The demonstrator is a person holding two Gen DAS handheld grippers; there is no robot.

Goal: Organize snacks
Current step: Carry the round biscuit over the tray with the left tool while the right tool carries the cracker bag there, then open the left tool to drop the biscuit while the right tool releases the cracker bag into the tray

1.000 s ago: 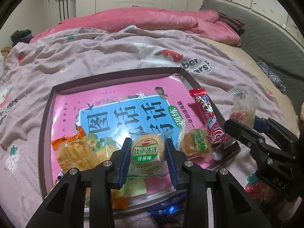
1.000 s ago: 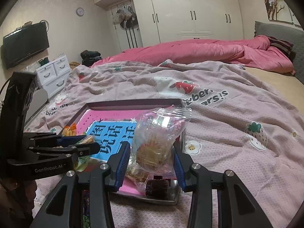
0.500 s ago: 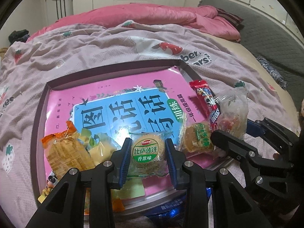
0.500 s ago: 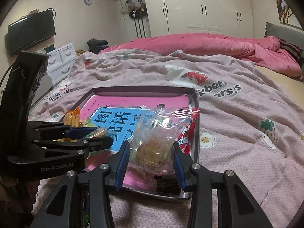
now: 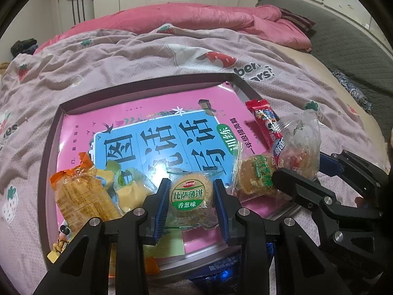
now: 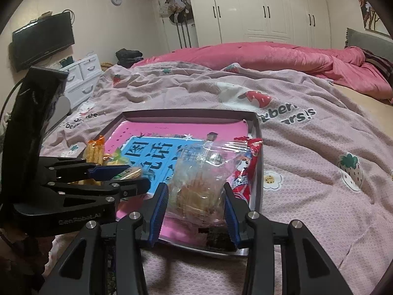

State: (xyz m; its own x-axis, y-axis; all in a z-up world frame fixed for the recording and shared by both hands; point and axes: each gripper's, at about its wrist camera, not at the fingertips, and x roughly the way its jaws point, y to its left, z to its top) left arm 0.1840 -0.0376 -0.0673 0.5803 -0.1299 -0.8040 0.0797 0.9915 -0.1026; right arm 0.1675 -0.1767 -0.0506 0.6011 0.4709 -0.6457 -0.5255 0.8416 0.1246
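A bed [image 6: 307, 196] under a mauve strawberry-print cover [image 5: 122, 56] is carrying a dark-rimmed tray [image 5: 49, 147], and a pink and blue book [image 5: 159, 132] is lying flat inside it. A pink duvet [image 6: 270, 56] is lying bunched at the far side; white wardrobes [image 6: 258, 7], a wall TV [image 6: 43, 39] and a drawer unit [image 6: 83, 78] are lining the room.

The left tool [image 5: 191, 199] is grasping a round green-labelled biscuit pack [image 5: 190, 198] over the tray's near edge. The right tool [image 6: 196, 199] is grasping a clear snack bag [image 6: 203, 179] above the tray's near right corner, beside a red candy wrapper [image 5: 265, 125]. An orange-wrapped cracker pack [image 5: 81, 196] is lying at the near left.

Compared with 1 second earlier, the right tool and its bag are sitting closer to the left tool, now partly covering the red wrapper; both grips are unchanged.
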